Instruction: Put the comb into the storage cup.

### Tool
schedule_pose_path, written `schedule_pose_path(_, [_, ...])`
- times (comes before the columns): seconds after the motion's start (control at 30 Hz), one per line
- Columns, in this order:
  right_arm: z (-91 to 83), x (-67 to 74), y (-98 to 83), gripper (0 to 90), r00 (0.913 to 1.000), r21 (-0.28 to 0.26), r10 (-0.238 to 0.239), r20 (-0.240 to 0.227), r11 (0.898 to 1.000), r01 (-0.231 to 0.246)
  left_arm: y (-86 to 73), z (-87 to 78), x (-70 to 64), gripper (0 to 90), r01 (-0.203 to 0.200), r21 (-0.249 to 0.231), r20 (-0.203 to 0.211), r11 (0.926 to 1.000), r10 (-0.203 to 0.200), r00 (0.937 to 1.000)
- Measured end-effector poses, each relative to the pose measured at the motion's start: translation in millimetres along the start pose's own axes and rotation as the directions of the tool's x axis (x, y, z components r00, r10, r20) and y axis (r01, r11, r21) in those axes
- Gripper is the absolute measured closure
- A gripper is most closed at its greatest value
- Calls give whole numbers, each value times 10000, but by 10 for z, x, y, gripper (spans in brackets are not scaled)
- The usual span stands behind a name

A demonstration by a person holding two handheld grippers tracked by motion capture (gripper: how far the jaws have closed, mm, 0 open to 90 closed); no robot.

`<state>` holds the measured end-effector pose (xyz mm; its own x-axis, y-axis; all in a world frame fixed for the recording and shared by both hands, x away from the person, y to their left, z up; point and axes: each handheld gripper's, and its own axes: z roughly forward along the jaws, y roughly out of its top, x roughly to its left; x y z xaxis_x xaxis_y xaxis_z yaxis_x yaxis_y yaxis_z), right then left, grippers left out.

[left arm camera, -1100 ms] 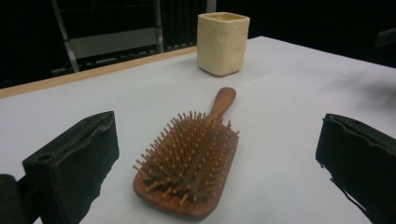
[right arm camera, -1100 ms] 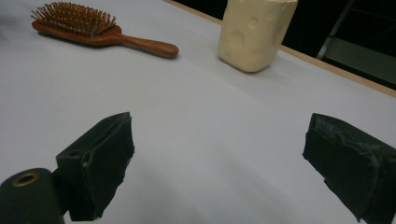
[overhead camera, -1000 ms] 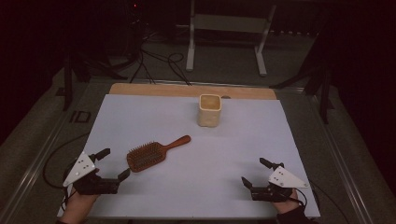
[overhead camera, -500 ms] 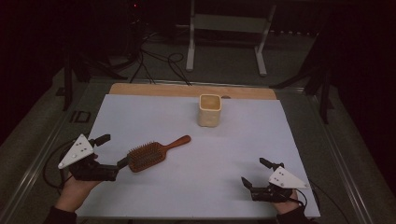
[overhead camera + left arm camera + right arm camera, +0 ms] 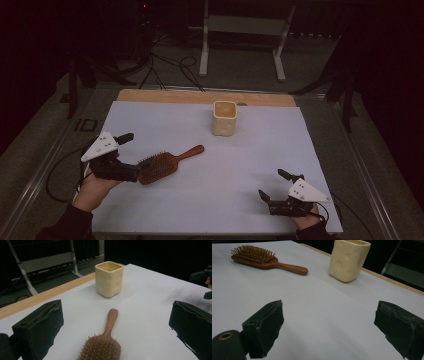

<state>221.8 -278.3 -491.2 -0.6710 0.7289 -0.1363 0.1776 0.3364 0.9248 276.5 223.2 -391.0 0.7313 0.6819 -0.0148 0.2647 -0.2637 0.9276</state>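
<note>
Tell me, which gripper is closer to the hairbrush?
Left. The left gripper is right at the bristle end of the hairbrush, jaws open around it. The right gripper sits far off near the table's front right corner.

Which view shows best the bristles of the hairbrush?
The right gripper view: the hairbrush lies whole, bristles seen sideways. The left gripper view crops its head at the bottom; the high view shows it small and dim.

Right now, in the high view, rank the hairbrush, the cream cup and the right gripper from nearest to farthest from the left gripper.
1. Hairbrush: beside the open left gripper, its head at the jaws.
2. Cream cup: upright, farther back near the table's middle.
3. Right gripper: near the front right corner, open.
</note>
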Motion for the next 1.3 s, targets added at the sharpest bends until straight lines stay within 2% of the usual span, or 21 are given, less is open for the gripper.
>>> schedule_pose_path(0.3, [-5,2,4,82,10000,-8,76,-29,10000,-76,134,282,-31,1,-229,670,111,9975,222,9997])
schedule_pose_path(0.67, [-8,0,4,82,10000,-42,6,-25,10000,-6,150,647,-106,44,-190,1246,412,9920,140,9991])
schedule_pose_path(0.83, [-6,4,5,82,10000,-88,-5,-44,10000,5,149,792,-135,104,-268,1337,397,9907,217,9990])
schedule_pose_path(0.97, [-5,11,6,82,10000,-70,-6,-67,10000,6,151,881,-164,150,-220,1247,567,9920,150,9983])
schedule_pose_path(1.03, [-2,12,6,82,10000,-53,-10,-74,10000,9,159,928,-181,151,-199,1306,681,9912,111,9976])
schedule_pose_path(1.17, [-1,15,6,82,10000,-50,-18,-84,10000,17,176,1014,-196,163,-201,1402,648,9899,111,9978])
schedule_pose_path(1.3, [0,14,6,82,10000,-48,-25,-80,10000,25,181,1116,-175,233,118,1561,528,9877,-202,9984])
